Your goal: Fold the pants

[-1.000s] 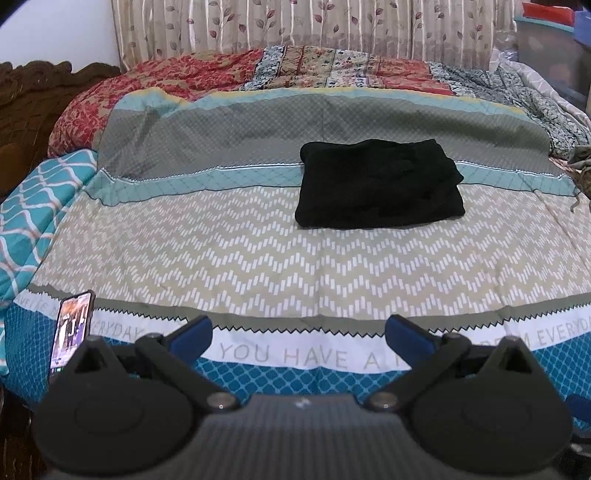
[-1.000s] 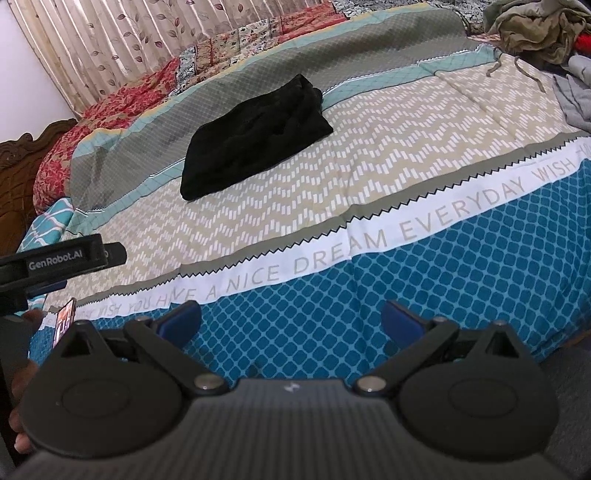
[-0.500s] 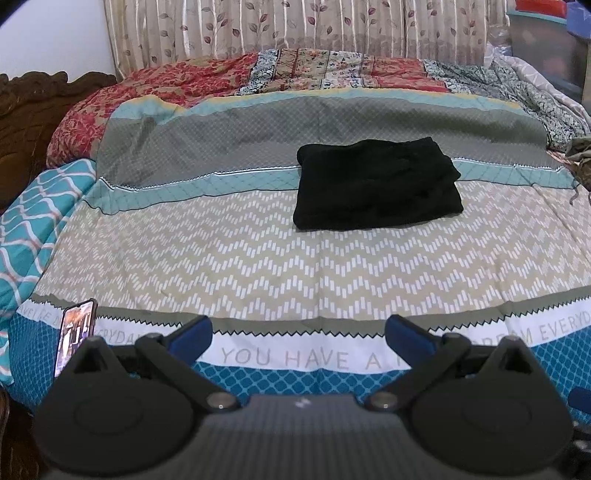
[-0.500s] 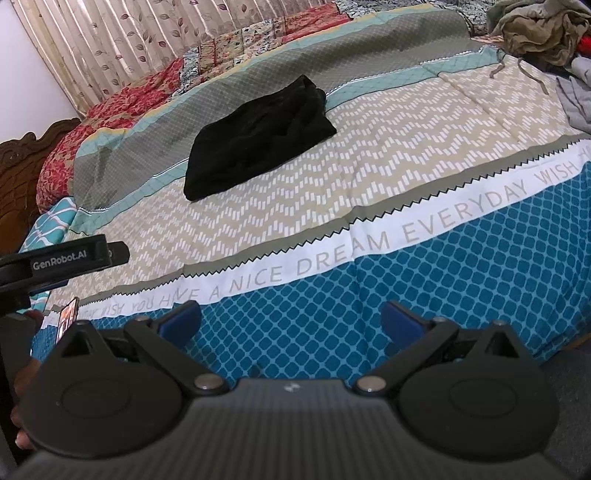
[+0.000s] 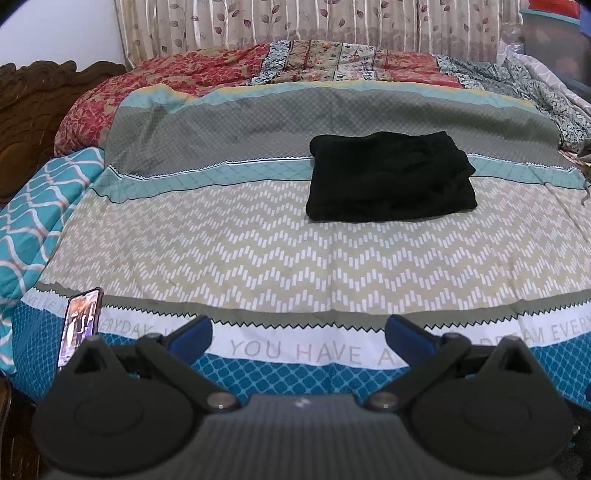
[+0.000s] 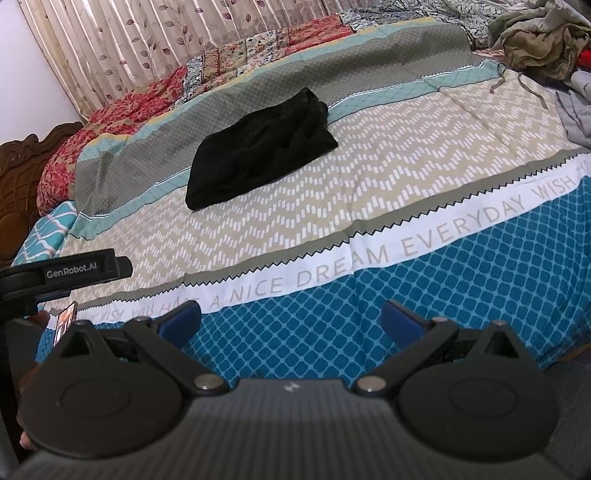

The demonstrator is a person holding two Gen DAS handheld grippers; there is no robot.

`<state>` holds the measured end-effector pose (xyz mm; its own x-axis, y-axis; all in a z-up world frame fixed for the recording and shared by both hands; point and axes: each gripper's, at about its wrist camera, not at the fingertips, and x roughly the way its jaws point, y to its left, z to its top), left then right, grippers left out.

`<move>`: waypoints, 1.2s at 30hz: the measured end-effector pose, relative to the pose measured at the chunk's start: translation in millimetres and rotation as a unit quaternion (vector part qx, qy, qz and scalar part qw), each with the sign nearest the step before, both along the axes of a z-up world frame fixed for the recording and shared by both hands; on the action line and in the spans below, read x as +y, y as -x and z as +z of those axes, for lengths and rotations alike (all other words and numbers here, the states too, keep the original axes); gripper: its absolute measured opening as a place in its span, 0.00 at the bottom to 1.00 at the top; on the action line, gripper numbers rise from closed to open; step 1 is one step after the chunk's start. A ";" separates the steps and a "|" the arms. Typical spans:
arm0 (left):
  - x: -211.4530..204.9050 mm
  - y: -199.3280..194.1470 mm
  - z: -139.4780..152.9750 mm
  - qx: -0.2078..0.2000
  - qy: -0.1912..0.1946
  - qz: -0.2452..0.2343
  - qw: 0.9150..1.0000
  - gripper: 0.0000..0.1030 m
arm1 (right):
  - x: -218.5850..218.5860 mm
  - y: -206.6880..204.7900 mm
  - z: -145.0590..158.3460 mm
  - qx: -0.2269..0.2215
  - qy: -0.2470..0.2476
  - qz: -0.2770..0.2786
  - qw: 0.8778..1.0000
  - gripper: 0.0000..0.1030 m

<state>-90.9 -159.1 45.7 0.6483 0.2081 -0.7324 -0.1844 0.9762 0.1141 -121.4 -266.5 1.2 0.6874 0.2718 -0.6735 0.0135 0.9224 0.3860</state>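
Observation:
Black pants (image 5: 391,177) lie folded into a compact rectangle on the patterned bedspread (image 5: 258,251), toward the far middle of the bed. They also show in the right wrist view (image 6: 258,151). My left gripper (image 5: 299,332) is open and empty, held back at the near edge of the bed, well short of the pants. My right gripper (image 6: 291,317) is open and empty, also at the near edge, to the right of the left one. The left gripper's body (image 6: 74,269) shows at the left of the right wrist view.
A phone (image 5: 79,325) with a lit screen lies at the near left edge of the bed. A carved wooden headboard (image 5: 44,92) stands at the left. A pile of loose clothes (image 6: 539,40) sits at the far right. Curtains (image 5: 295,22) hang behind the bed.
Both grippers have drifted slightly, so the pants sit a little lower in the views. The pants have not moved and both grippers stay open.

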 end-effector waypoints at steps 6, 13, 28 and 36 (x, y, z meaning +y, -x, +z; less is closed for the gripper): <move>-5.1 0.6 -1.4 0.003 -0.007 -0.007 1.000 1.00 | 0.5 2.4 3.8 -0.018 0.008 -0.002 1.000 1.00; -5.6 0.3 -4.5 0.011 0.006 -0.014 1.000 1.00 | 0.8 2.6 3.0 -0.019 0.006 -0.004 1.000 1.00; -10.2 3.0 -1.5 -0.007 -0.050 -0.002 0.999 1.00 | 1.1 2.6 -0.7 -0.005 -0.002 -0.006 1.000 1.00; -10.5 3.1 -1.7 -0.004 -0.050 -0.006 0.999 1.00 | 1.9 3.3 -0.8 -0.004 -0.003 -0.005 1.000 1.00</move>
